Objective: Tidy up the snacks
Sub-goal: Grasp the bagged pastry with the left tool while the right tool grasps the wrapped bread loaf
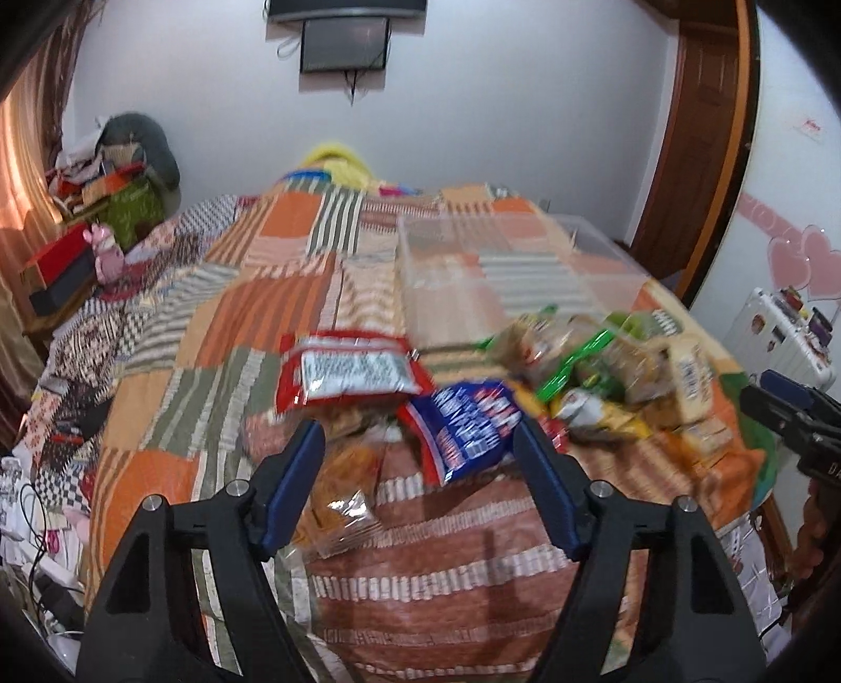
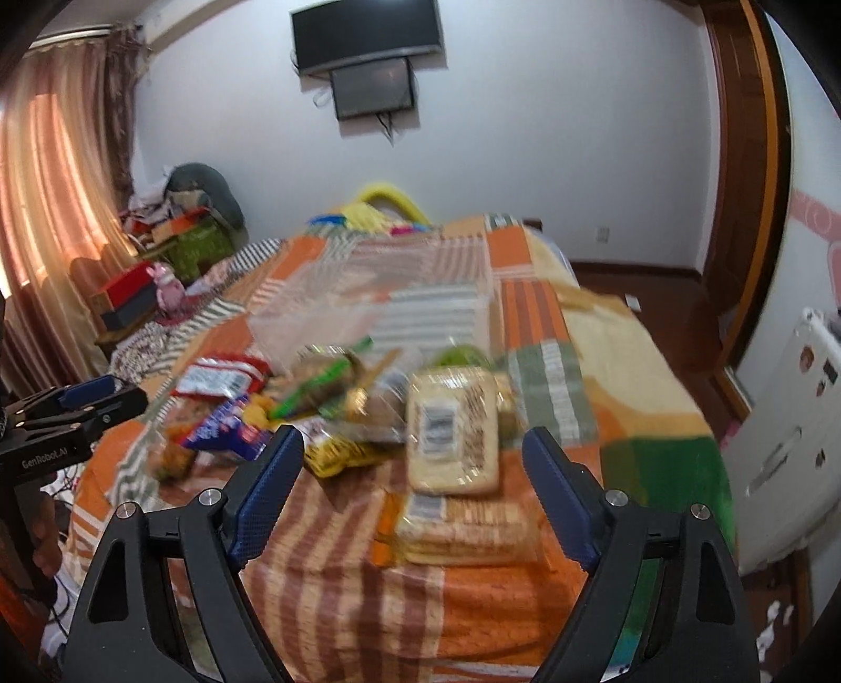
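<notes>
A pile of snack packets lies on the patchwork bedspread (image 1: 221,326). In the left wrist view I see a red packet (image 1: 347,370), a blue packet (image 1: 465,425), an orange snack bag (image 1: 341,494) and green and yellow packets (image 1: 583,362). My left gripper (image 1: 418,441) is open and empty, just short of the blue packet. In the right wrist view my right gripper (image 2: 412,446) is open and empty, in front of two clear packs of pale biscuits (image 2: 454,436) (image 2: 462,525). A clear plastic bin (image 1: 504,262) stands behind the pile; it also shows in the right wrist view (image 2: 368,294).
The bed's right edge drops to a wooden floor (image 2: 657,294). A white appliance (image 2: 788,436) stands to the right. Clutter and boxes (image 1: 79,236) lie left of the bed by the curtain (image 2: 47,199). A TV (image 2: 368,31) hangs on the far wall.
</notes>
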{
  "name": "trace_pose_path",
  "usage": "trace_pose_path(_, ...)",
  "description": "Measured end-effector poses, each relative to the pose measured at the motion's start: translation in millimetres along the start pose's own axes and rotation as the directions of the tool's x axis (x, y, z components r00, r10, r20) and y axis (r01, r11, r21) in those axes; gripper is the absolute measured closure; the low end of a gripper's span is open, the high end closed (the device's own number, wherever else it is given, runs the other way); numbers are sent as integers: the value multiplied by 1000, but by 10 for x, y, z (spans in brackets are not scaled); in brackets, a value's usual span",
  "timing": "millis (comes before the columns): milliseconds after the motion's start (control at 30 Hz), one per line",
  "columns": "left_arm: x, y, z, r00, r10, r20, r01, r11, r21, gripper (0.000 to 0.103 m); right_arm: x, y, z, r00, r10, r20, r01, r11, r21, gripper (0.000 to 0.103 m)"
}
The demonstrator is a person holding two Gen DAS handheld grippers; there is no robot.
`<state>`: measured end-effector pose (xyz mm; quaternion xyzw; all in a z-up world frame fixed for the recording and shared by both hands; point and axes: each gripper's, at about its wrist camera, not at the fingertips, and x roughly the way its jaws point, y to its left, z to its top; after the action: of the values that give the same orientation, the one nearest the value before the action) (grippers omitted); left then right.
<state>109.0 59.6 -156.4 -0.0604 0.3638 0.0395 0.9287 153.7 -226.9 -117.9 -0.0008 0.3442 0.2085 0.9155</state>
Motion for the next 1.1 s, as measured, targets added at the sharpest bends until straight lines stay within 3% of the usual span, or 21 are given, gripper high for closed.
trace_pose_path(267,431,315,-166,990,-15,-137,9,999,-47,30,186,-240,-134,995,-12,-104,20,997,74,20)
trace_pose_path(367,497,381,-177,989,-28,-145,19,998,-66,29,253,-262,-154,992,-12,-128,23,996,83,20)
trace_pose_path(733,573,631,-229,984,49,-173,-65,994,-86,29,397,-260,-217,980,17,-196,2,996,93,17)
trace_pose_path(1100,1018,665,-408,956,22,-291,-53,994,-100,25,436,-212,-225,977,15,-212,-4,999,52,15)
